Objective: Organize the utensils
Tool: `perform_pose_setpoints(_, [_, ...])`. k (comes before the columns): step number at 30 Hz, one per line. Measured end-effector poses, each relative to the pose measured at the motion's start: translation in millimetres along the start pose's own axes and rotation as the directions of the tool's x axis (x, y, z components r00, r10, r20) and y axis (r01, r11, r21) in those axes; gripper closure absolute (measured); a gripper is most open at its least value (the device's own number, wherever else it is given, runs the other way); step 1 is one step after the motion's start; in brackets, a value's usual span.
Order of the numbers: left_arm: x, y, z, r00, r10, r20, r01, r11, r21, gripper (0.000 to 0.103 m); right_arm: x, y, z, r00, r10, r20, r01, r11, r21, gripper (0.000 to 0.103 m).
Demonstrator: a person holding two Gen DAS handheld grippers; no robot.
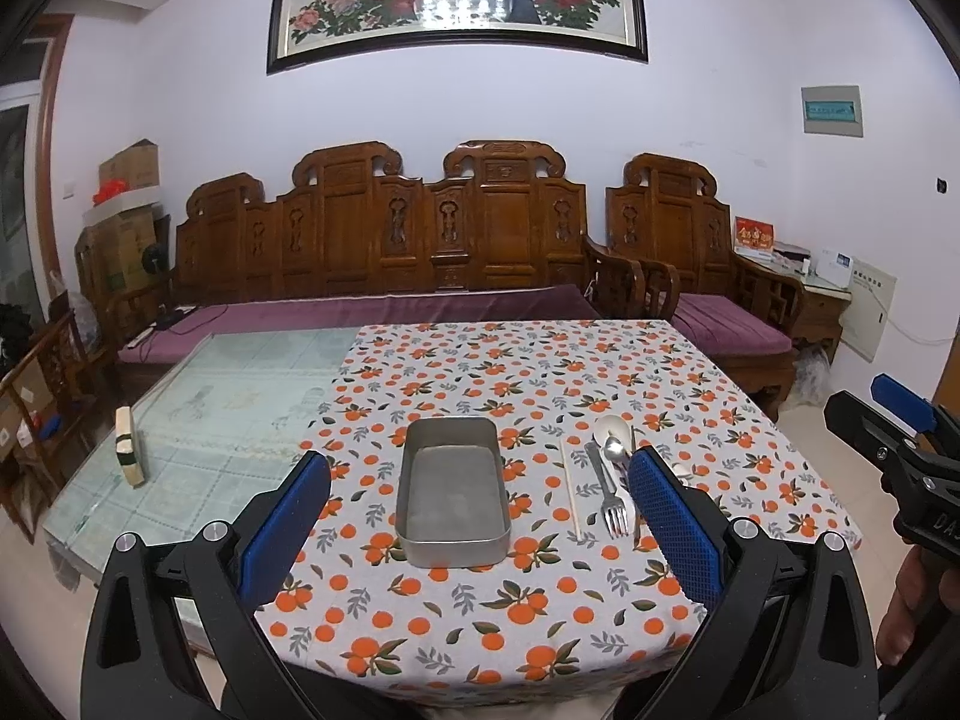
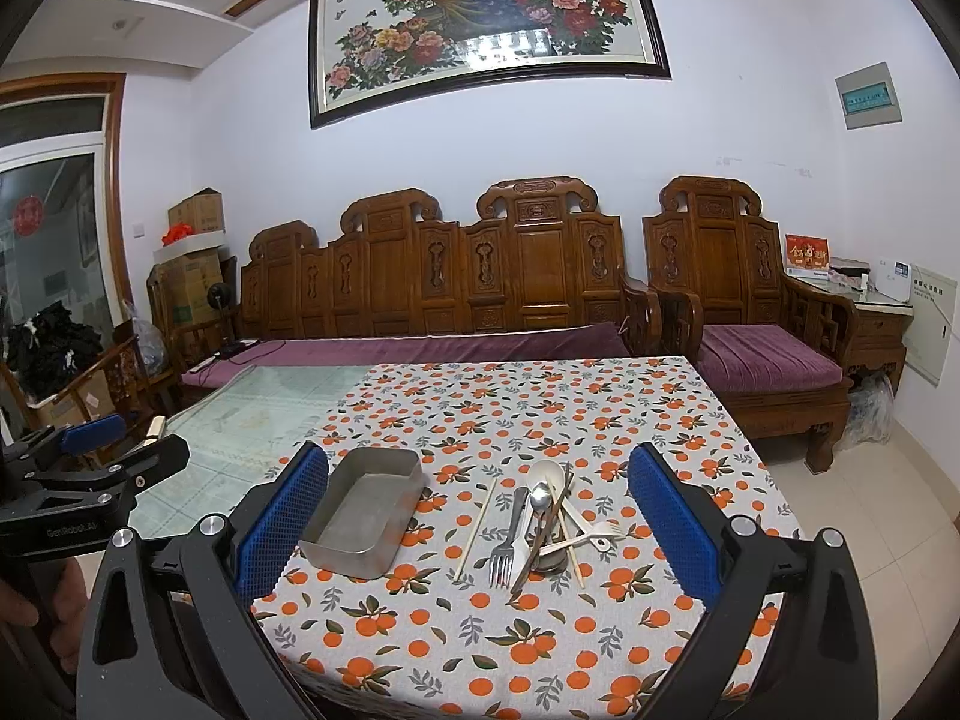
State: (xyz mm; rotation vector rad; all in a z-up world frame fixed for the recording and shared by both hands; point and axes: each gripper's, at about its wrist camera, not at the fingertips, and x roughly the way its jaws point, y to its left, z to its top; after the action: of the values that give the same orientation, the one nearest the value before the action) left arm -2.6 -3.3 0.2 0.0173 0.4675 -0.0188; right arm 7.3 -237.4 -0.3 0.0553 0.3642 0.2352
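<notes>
While bare inside, metal tin (image 2: 365, 513) left of heaped utensils (image 2: 543, 525).

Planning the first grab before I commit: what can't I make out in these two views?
- Left wrist: the left gripper's right finger covers part of the utensil pile.
- Right wrist: the pile overlaps itself; the exact count and the dark bottom piece are unclear.
- Metal tray: its near wall hides some floor.

utensil pile (image 1: 612, 480) part hidden behind left tool (image 1: 480, 516), pic frame (image 1: 456, 0) top cropped
</notes>
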Motion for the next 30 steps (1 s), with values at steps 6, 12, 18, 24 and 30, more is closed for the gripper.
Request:
perform_pose_setpoints(6, [-1.7,-0.4,1.0,1.0,0.0,0.001,0.0,1.0,0.0,0.007,-0.4,-0.6,-0.8,1.0,0.002,0.001,-0.002,1.0,0.002,0.003])
perform_pose_setpoints(12, [-5.0,-1.0,2.1,1.0,0.0,0.008,0.0,1.0,0.002,0.007,-0.3,-1.5,-2.2,1.0,0.003,0.004,-0.003,1.0,0.001,0.003])
perform_pose_setpoints(18, [-8.3,-6.9,6.8,1.0,-0.004,0.012,0.004,1.0,0.007,0.007,-1.8,1.1,1.8,1.0,0.003,0.009,-0.003,1.0,0.0,0.003])
perform_pose_setpoints(24, [-10.6,-7.4,7.6,1.0,-0.008,0.015,0.007,1.0,0.007,0.007,-2.6,2.0,1.9,1.0,0.005,0.01,-0.005,1.0,0.001,0.003])
perform_pose_setpoints(30, [-11.8,-5.8,8.2,1.0,-0.011,0.019,0.011,1.0,0.007,0.007,-2.5,1.8,1.2,1.0,0.004,0.012,-0.004,1.0,0.001,0.003])
